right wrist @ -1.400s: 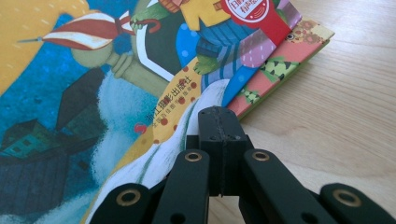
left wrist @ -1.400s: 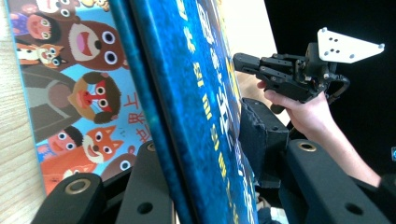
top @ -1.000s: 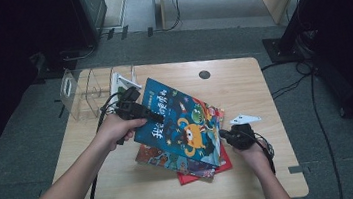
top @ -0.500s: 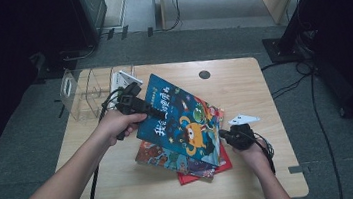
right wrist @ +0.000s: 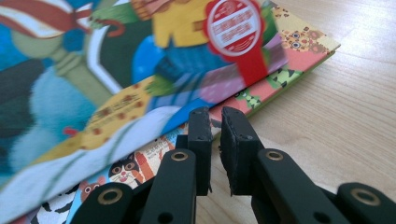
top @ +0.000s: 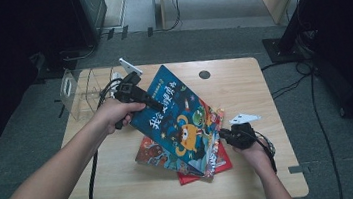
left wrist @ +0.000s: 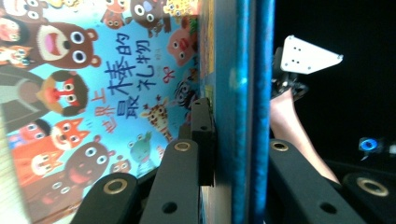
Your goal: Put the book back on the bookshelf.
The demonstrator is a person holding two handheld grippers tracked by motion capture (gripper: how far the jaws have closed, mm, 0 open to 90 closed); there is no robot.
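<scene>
A blue picture book [top: 181, 114] slants up from a stack of picture books [top: 153, 155] on the wooden table [top: 243, 87]. My left gripper [top: 152, 104] is shut on its raised upper-left edge; its jaws have just been closing. In the left gripper view my left gripper [left wrist: 233, 119] pinches the blue book's edge [left wrist: 243, 70], with a bear-covered book [left wrist: 70, 93] below. My right gripper [top: 223, 134] rests low at the stack's right side. Its jaws have just been opening. In the right gripper view my right gripper [right wrist: 212, 114] shows a narrow gap with nothing in it, beside the book edges [right wrist: 261, 93].
A clear plastic holder [top: 80, 88] stands at the table's far left corner, just behind my left hand. A round cable hole [top: 204, 74] sits at the far middle. Bare wood [right wrist: 327, 116] lies to the right of the stack. Cables run over the floor [top: 308, 79].
My left hand has lifted the blue book's left edge higher, tilting the book more steeply. The right hand has stayed at the stack's right side.
</scene>
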